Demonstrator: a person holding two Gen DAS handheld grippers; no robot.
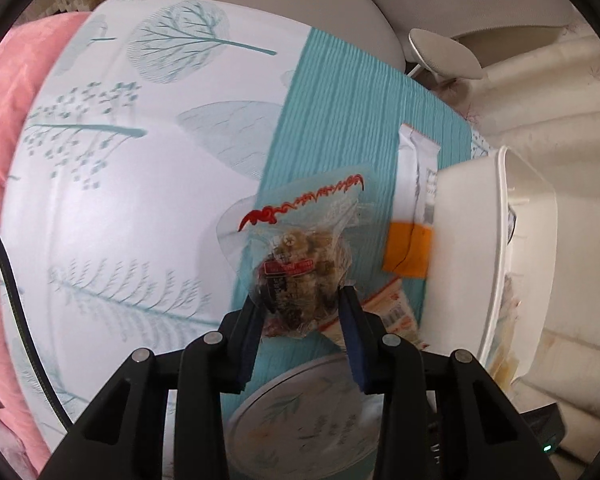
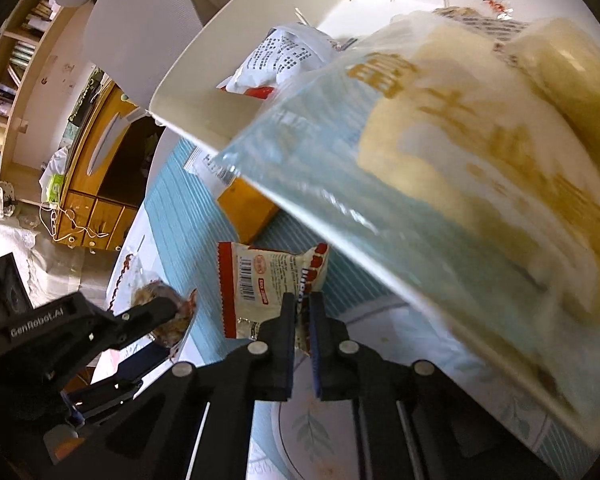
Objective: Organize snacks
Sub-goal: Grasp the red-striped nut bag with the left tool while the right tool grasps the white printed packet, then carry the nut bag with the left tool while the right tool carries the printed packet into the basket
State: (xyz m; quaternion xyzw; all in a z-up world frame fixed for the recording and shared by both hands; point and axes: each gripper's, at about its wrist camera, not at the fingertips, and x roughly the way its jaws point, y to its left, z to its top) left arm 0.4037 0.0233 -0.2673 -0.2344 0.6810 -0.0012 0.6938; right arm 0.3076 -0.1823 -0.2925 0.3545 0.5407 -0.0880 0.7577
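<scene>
Each gripper had taken one snack, probably to carry it to the white bin at three o'clock: the left gripper pinched the clear packet of dark pieces, and the right gripper, fingers almost together, nipped the red-and-white packet above the tabletop.

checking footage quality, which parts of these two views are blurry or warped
Left wrist view: fisheye bends the tablecloth; the orange packet is smeared, the clear snack bag in the left hand-held gripper fairly sharp. Right wrist view: the big pale bag is close and blurred; the red-and-white packet reads crisp.
</scene>
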